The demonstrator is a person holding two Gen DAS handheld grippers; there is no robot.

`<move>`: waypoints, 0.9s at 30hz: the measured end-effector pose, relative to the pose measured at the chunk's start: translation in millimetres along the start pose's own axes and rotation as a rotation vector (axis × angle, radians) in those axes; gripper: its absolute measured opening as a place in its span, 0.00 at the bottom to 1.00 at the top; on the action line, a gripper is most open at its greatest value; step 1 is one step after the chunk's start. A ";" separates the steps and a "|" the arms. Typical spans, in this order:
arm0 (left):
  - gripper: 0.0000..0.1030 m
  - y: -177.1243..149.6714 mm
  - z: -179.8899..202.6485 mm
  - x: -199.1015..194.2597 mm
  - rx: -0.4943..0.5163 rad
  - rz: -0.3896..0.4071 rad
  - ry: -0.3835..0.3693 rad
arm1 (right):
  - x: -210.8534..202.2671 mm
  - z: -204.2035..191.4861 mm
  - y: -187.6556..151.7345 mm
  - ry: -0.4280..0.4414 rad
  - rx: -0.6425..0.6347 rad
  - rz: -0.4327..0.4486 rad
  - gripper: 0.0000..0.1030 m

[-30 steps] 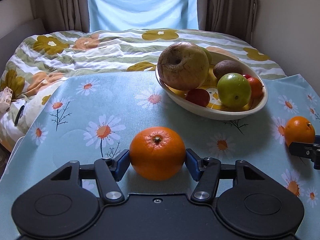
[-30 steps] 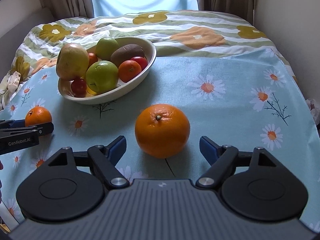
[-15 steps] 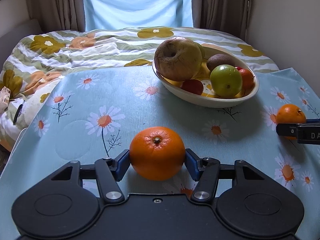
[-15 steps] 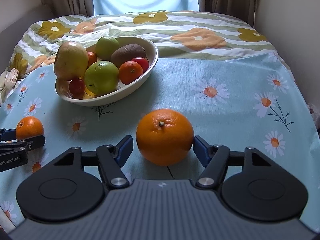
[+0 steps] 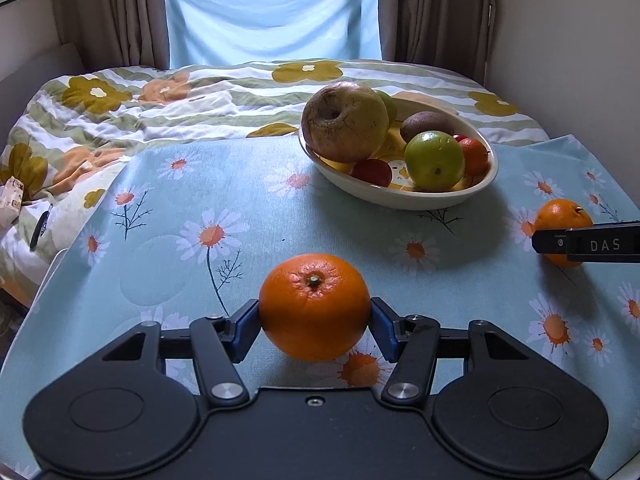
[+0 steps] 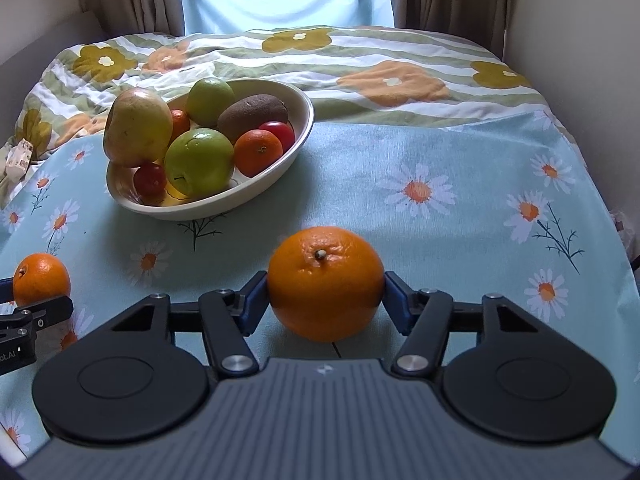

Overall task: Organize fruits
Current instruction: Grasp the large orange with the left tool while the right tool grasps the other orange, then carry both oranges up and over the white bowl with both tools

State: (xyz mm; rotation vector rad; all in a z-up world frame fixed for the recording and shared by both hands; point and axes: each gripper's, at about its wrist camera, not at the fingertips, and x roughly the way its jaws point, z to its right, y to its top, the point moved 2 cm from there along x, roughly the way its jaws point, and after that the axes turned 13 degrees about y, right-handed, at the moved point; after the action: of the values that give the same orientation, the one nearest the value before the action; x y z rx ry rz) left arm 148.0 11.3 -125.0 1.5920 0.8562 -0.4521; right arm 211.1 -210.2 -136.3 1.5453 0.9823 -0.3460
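My left gripper (image 5: 315,314) is shut on an orange (image 5: 315,292), blue pads pressed to both its sides just over the daisy tablecloth. My right gripper (image 6: 326,294) holds a second orange (image 6: 326,268); its jaws are closing and both pads touch the peel. A cream oval bowl (image 5: 400,200) of fruit stands beyond them, also seen in the right wrist view as the bowl (image 6: 208,210). Each wrist view catches the other gripper's orange at its edge: the right one's (image 5: 560,214) and the left one's (image 6: 40,280).
The bowl holds a big brownish apple (image 5: 344,122), green apples, a kiwi, a small tangerine and red fruits. The blue daisy tablecloth (image 6: 440,240) covers the table. A flowered duvet (image 5: 160,108) lies on a bed behind, with curtains and a wall on the right.
My right gripper's jaws came in from wide apart until the pads met the orange. My left gripper, still holding its orange, drifted toward the lower left in the right wrist view.
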 end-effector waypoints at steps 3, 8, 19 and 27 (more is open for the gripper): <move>0.60 4.6 0.9 -9.2 -0.003 0.014 -0.003 | -8.8 -1.7 2.8 0.010 0.002 0.011 0.73; 0.60 15.8 3.6 -29.2 -0.017 0.048 -0.006 | -27.0 -5.2 11.5 0.027 0.000 0.033 0.73; 0.60 53.2 13.1 -83.4 -0.034 0.133 -0.017 | -83.3 -12.3 46.8 0.060 -0.031 0.091 0.73; 0.60 84.9 19.6 -99.2 -0.024 0.189 -0.041 | -113.2 -14.3 76.4 0.093 -0.055 0.144 0.73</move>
State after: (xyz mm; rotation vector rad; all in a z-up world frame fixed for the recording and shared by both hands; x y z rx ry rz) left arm 149.4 -36.1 -1.8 1.6185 0.6705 -0.3367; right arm 195.6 -235.3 -2.2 1.5835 0.9378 -0.1463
